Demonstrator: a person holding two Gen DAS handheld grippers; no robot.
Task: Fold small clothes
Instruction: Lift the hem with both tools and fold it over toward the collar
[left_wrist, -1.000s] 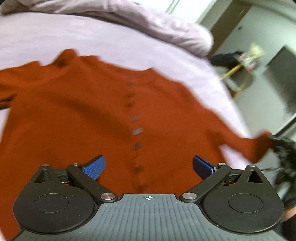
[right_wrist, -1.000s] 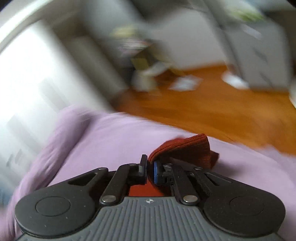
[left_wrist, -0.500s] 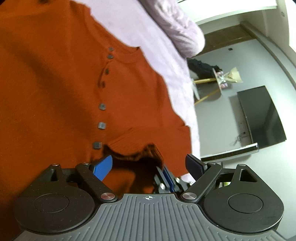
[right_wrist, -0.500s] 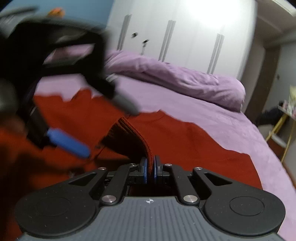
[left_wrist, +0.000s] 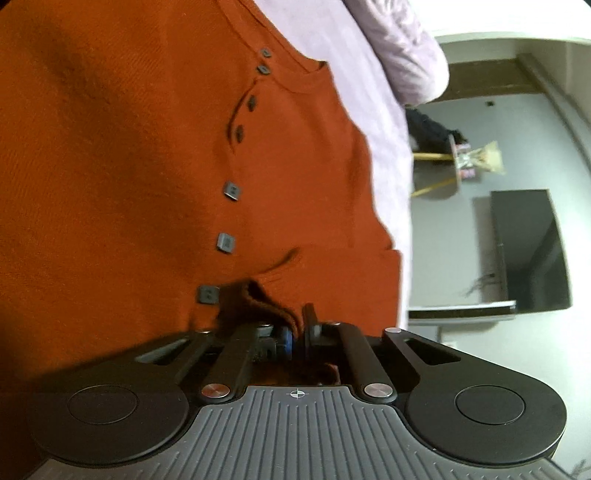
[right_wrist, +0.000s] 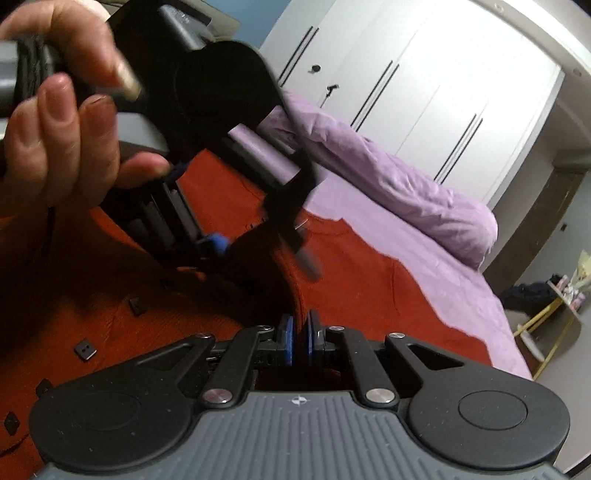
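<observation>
Left wrist view: the rust-red cardigan (left_wrist: 147, 184) lies spread on the lilac bedsheet (left_wrist: 369, 92) ahead of both tongs, its cuff (left_wrist: 258, 299) clenched by the left gripper (left_wrist: 297, 334). Beside it, the right gripper (right_wrist: 300, 336) pinches that sleeve too, jaws easing apart, probably handing over for the sleeve fold.

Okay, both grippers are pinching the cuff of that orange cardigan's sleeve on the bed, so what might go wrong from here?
1. The left gripper and right gripper both pinch the same sleeve cuff; pulling apart could stretch the knit.
2. The two tools sit very close together, so they may collide.
3. The cardigan already shows a ripple near its buttons; dragging the sleeve could wrinkle the body on the purple bedsheet and spoil the fold.
</observation>
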